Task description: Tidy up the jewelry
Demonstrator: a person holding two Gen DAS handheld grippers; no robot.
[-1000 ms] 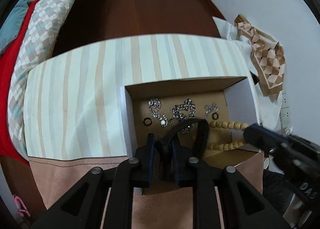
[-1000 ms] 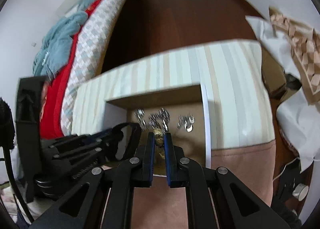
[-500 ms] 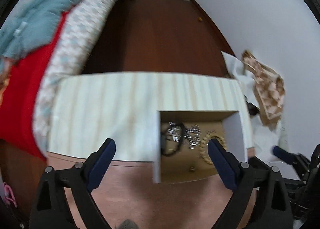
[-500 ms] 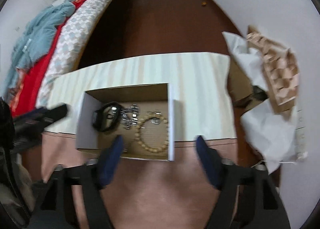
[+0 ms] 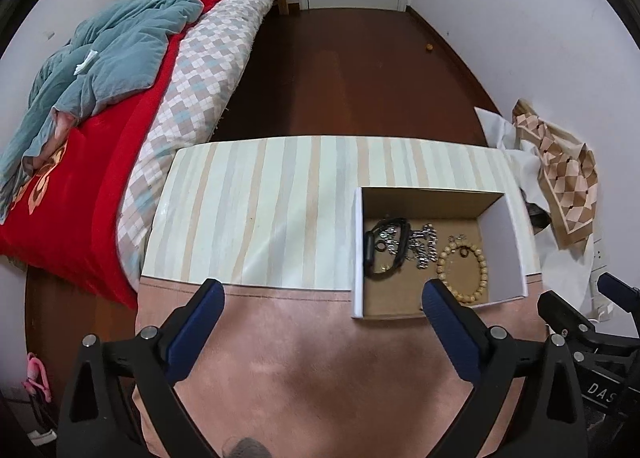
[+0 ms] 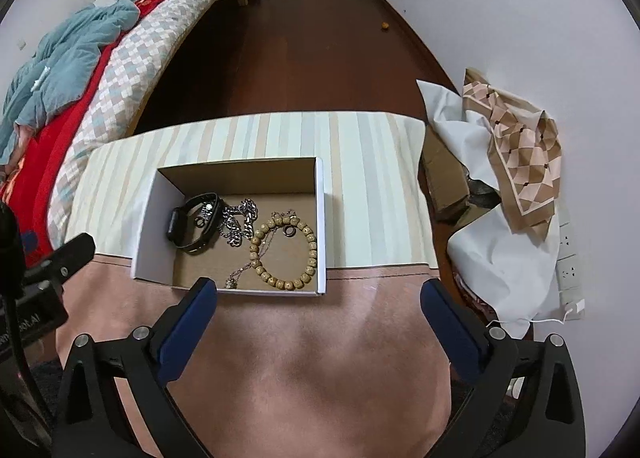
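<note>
An open cardboard box (image 5: 357, 254) (image 6: 321, 217) sits on the striped tablecloth. Inside lie a black watch band (image 5: 370, 254) (image 6: 176, 223), a silver chain (image 5: 424, 248) (image 6: 238, 221), a wooden bead bracelet (image 5: 482, 270) (image 6: 310, 254), a thin necklace (image 6: 244, 270) and small rings (image 6: 288, 232). My left gripper (image 5: 320, 290) hovers above the pink cloth, near the box's front left corner. Its jaws are opening wide with nothing between them. My right gripper (image 6: 318, 286) hangs just in front of the box, jaws also opening, nothing between them.
A bed with a red blanket (image 5: 80, 185) and a teal quilt (image 5: 112, 57) runs along the left. Crumpled white sheet (image 6: 512, 258) and a diamond-patterned cloth (image 6: 520, 161) lie at the right by wall sockets (image 6: 568, 270). Dark wooden floor (image 6: 312, 49) stretches beyond the table.
Both grippers went from shut to wide open, letting go of the watch band and the bead bracelet in the box, then rose and drew back from it.
</note>
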